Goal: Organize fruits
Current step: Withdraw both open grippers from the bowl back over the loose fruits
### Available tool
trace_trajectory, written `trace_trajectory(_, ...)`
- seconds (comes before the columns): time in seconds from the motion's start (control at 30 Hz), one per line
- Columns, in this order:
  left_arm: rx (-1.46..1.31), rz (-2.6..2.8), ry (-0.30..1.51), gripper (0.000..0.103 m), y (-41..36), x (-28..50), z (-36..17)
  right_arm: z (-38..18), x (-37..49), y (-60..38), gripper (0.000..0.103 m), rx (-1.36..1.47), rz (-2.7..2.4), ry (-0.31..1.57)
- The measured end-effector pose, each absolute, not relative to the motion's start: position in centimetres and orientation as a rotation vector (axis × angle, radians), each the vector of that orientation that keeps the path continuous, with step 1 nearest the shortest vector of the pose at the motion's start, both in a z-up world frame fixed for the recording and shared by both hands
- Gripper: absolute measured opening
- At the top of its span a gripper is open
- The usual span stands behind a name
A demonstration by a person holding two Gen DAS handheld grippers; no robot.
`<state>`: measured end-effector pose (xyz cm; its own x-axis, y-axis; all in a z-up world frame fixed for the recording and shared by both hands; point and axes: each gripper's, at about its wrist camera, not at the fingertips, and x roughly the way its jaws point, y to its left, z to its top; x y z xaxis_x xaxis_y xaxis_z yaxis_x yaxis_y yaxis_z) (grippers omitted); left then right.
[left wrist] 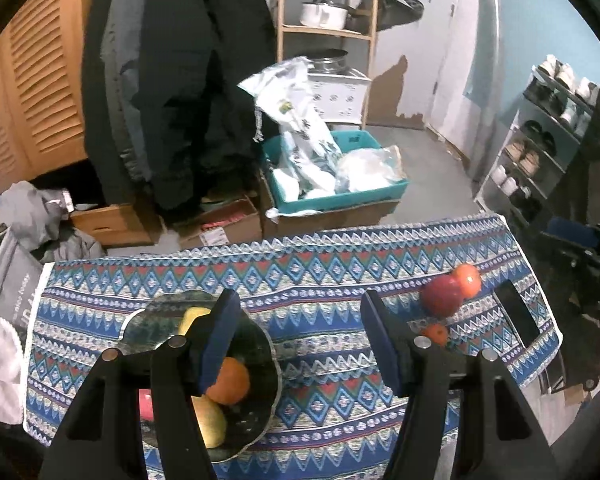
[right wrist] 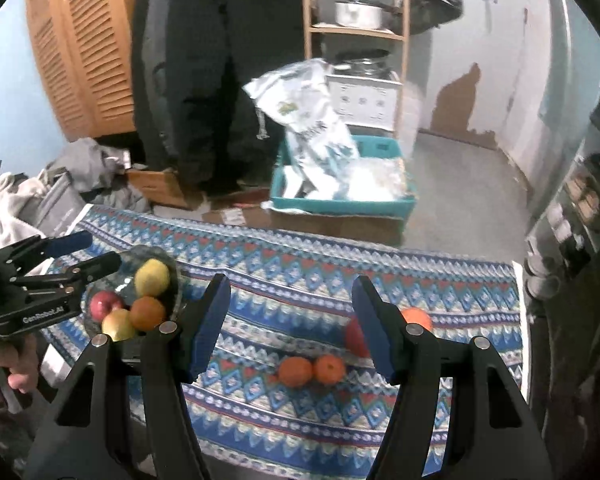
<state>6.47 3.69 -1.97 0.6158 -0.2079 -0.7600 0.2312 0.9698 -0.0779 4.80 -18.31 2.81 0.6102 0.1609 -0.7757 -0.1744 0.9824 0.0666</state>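
Right hand-held gripper point(right wrist: 290, 316): jaws spread, holding nothing.
Left hand-held gripper point(left wrist: 298, 334): gaping, holding nothing.
Next: straddle one loose orange point(right wrist: 295, 371) right of the bowl point(right wrist: 176, 280), close gently.

The bowl point(right wrist: 172, 276) sits on the left end of the tablecloth point(right wrist: 300, 280) with apples point(right wrist: 152, 277) and an orange point(right wrist: 148, 313) in it, two more oranges point(right wrist: 296, 372) lie side by side toward the right, and a crate point(right wrist: 340, 204) sits on the floor behind the table.
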Motion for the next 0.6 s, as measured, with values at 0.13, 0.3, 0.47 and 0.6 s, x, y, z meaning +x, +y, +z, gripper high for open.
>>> trace_trajectory(0.13, 0.049, -0.275, 0.881, 0.065, 1.8, 6.3, -2.4, 2.0, 4.4, -20.8, 0.065, -0.012, 0.143, 0.907)
trace_trajectory(0.3, 0.078, -0.302, 0.906, 0.071, -0.9, 6.1, -3.6, 0.6, 4.1, -23.8, 0.065, 0.015, 0.087, 0.942)
trace_trajectory(0.47, 0.095, -0.336, 0.963, 0.072, -3.4, 6.1, -5.8, -1.0, 4.0, -26.1, 0.068, 0.026, 0.033, 0.973)
trace_trajectory(0.6, 0.088, -0.36, 1.021, 0.078, -5.1, 6.4, -8.0, -2.9, 3.9, -28.0, 0.073, 0.043, -0.01, 1.014)
